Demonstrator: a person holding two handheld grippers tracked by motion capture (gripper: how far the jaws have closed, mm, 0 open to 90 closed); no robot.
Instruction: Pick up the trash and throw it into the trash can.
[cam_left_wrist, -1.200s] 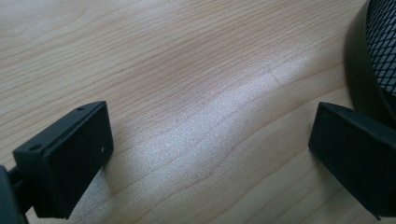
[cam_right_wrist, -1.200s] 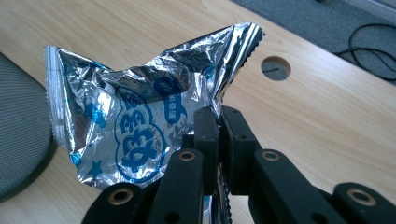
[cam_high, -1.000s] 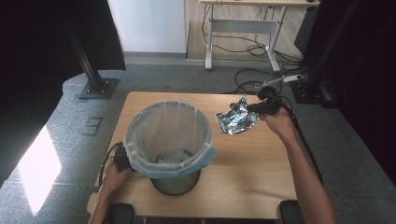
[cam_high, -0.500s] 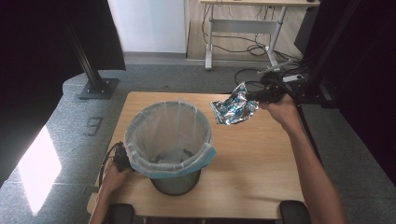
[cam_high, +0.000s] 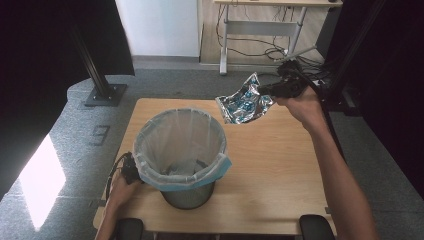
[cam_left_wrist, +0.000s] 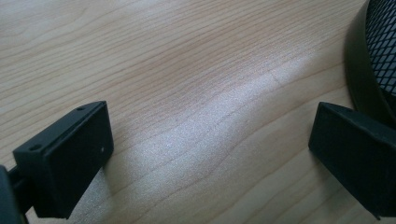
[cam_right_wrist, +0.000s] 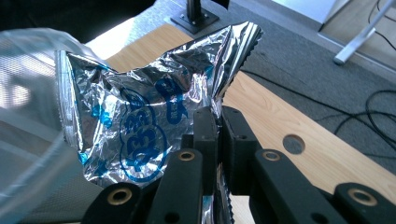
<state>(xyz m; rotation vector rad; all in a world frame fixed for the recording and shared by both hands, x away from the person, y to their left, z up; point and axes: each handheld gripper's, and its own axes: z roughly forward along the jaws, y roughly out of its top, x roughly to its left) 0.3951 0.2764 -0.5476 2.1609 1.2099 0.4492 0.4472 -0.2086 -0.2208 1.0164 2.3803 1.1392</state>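
Note:
A crumpled silver foil wrapper (cam_high: 244, 104) with blue print hangs in the air above the table's far right part, to the right of and beyond the bin. My right gripper (cam_high: 267, 90) is shut on its edge; in the right gripper view the wrapper (cam_right_wrist: 140, 121) spreads out to the left from the pinched jaws of that gripper (cam_right_wrist: 218, 126). A black mesh bin (cam_high: 181, 150) lined with a clear bag stands at the table's middle left. My left gripper (cam_high: 131, 172) rests low beside the bin's left base, and its jaws (cam_left_wrist: 210, 149) stand wide open over bare wood.
The wooden table (cam_high: 280, 190) has free surface to the right of the bin. The bin's black base (cam_left_wrist: 369, 70) lies close to one left finger. A black stand foot (cam_high: 102, 95) and a desk frame with cables (cam_high: 260, 40) are on the grey floor beyond.
My right hand has lifted the foil wrapper off the table and carried it up. The left hand has stayed by the bin.

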